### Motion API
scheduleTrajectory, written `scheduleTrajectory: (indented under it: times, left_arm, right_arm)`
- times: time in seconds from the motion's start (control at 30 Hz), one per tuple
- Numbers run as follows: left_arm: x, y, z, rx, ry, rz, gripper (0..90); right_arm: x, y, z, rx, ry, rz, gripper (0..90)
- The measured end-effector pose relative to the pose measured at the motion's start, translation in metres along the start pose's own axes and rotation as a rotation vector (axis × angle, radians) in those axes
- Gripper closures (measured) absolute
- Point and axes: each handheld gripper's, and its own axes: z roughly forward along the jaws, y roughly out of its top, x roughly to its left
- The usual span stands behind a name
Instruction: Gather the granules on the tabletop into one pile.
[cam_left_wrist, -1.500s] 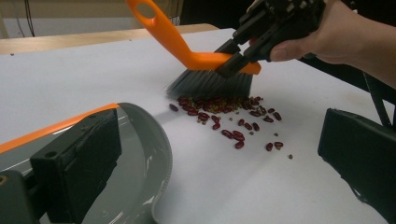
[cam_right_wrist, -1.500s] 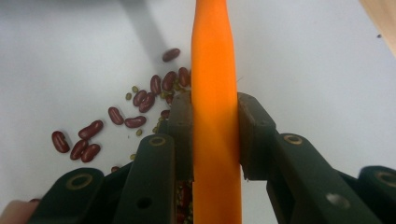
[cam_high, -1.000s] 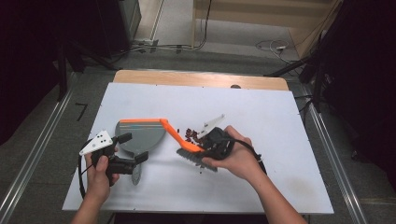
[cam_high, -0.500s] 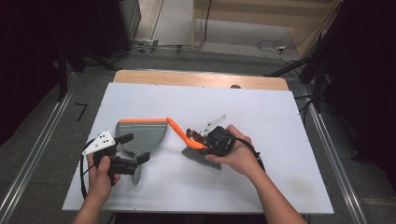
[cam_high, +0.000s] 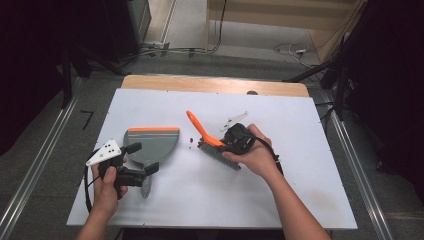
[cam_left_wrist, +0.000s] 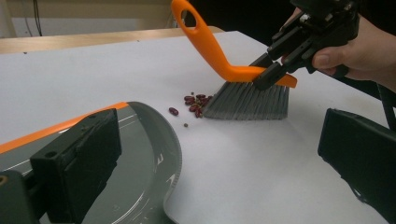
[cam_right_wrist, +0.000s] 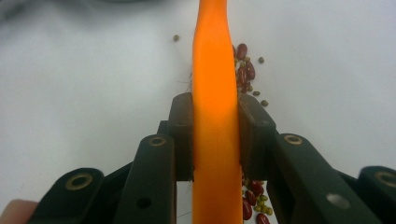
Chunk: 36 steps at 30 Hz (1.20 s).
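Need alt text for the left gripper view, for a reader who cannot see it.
A gripper held in a hand clamps an orange-backed brush whose grey bristles rest on the white table against a small pile of red beans. A grey dustpan lies lower left, behind one black jaw.

Right claw clamped, left claw spread, both forearms low

The right gripper clamps the orange brush above scattered beans.
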Motion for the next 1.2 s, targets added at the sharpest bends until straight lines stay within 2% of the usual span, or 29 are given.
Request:
scheduleTrajectory:
  times: [0.03, 0.07, 0.13, 0.17, 0.2, 0.23, 0.33, 0.4, 0.43, 0.47, 0.5, 0.53, 0.57, 0.63, 0.67, 0.7, 0.73, 0.77, 0.83, 0.87, 0.93, 1.03, 1.1, 1.2]
  left_arm:
    - [0.0, 0.0, 0.0, -0.001, 0.001, 0.0, 0.0]
    - [0.0, 0.0, 0.001, -0.001, 0.001, 0.0, 0.0]
    - [0.0, 0.0, 0.001, 0.0, 0.0, 0.001, 0.0]
    - [0.0, 0.0, 0.002, 0.002, 0.002, 0.001, 0.0]
    - [-0.001, 0.0, 0.002, 0.005, 0.002, 0.001, 0.0]
    - [-0.001, 0.0, 0.002, 0.005, 0.002, 0.002, 0.0]
    - [-0.002, 0.001, 0.001, 0.002, 0.001, 0.003, 0.0]
    - [-0.001, 0.001, 0.001, 0.002, -0.001, 0.004, 0.0]
    - [-0.001, 0.001, 0.001, 0.0, -0.001, 0.004, 0.0]
    - [-0.001, 0.001, 0.001, 0.0, 0.0, 0.006, 0.0]
    - [-0.001, 0.001, 0.0, 0.0, -0.001, 0.004, 0.0]
    - [0.0, 0.001, 0.0, -0.001, 0.0, 0.003, 0.0]
    - [0.0, 0.0, 0.0, 0.0, 0.0, 0.003, 0.0]
    - [0.0, 0.0, 0.0, -0.001, -0.001, 0.002, 0.0]
    - [0.0, 0.0, 0.001, -0.001, -0.001, 0.002, 0.0]
    - [0.0, 0.0, 0.001, 0.0, -0.002, 0.002, 0.0]
    - [0.0, 0.0, 0.001, 0.001, -0.002, 0.002, 0.0]
    - [0.0, 0.0, 0.001, 0.0, -0.002, 0.002, 0.0]
    - [-0.001, 0.0, 0.001, 0.002, -0.003, 0.004, 0.0]
    - [-0.001, 0.0, 0.001, 0.001, -0.002, 0.004, 0.0]
    - [-0.001, 0.0, 0.001, 0.004, -0.003, 0.006, 0.0]
    - [-0.002, 0.0, 0.002, 0.006, -0.003, 0.004, 0.0]
    - [-0.003, 0.0, 0.003, 0.008, -0.004, 0.006, 0.0]
    - [-0.003, 0.0, 0.003, 0.009, -0.003, 0.007, 0.0]
  right_arm:
    - [-0.001, 0.001, -0.006, -0.045, 0.041, 0.047, 69.0]
    - [0.0, 0.001, -0.008, -0.063, 0.053, 0.073, 69.0]
    - [0.003, 0.006, -0.012, -0.11, 0.066, 0.127, 69.0]
    - [0.003, 0.006, -0.012, -0.11, 0.066, 0.127, 69.0]
    - [0.007, 0.009, -0.012, -0.128, 0.066, 0.16, 69.0]
    - [0.015, 0.015, -0.008, -0.147, 0.065, 0.239, 69.0]
    - [0.026, 0.023, 0.003, -0.164, 0.08, 0.351, 68.9]
    - [0.032, 0.028, 0.015, -0.172, 0.079, 0.459, 68.9]
    - [0.032, 0.028, 0.015, -0.172, 0.079, 0.459, 68.9]
    - [0.034, 0.03, 0.018, -0.175, 0.073, 0.481, 69.0]
    - [0.037, 0.032, 0.027, -0.188, 0.06, 0.546, 69.0]
    - [0.037, 0.032, 0.027, -0.188, 0.06, 0.546, 69.0]
    - [0.035, 0.032, 0.034, -0.207, 0.1, 0.629, 69.0]
    - [0.033, 0.033, 0.04, -0.212, 0.099, 0.687, 69.0]
    - [0.033, 0.033, 0.04, -0.212, 0.099, 0.687, 69.0]
    - [0.031, 0.032, 0.046, -0.217, 0.089, 0.725, 69.0]
    - [0.031, 0.032, 0.046, -0.217, 0.089, 0.725, 69.0]
    - [0.028, 0.031, 0.052, -0.199, 0.062, 0.732, 69.0]
    - [0.027, 0.03, 0.053, -0.196, 0.049, 0.732, 69.0]
    - [0.024, 0.027, 0.055, -0.187, 0.019, 0.725, 68.9]
    - [0.019, 0.023, 0.055, -0.182, 0.011, 0.726, 68.7]
    - [0.017, 0.021, 0.052, -0.178, -0.012, 0.717, 68.6]
    - [0.013, 0.016, 0.047, -0.176, -0.045, 0.704, 68.6]
    - [0.009, 0.012, 0.043, -0.174, -0.056, 0.704, 68.5]
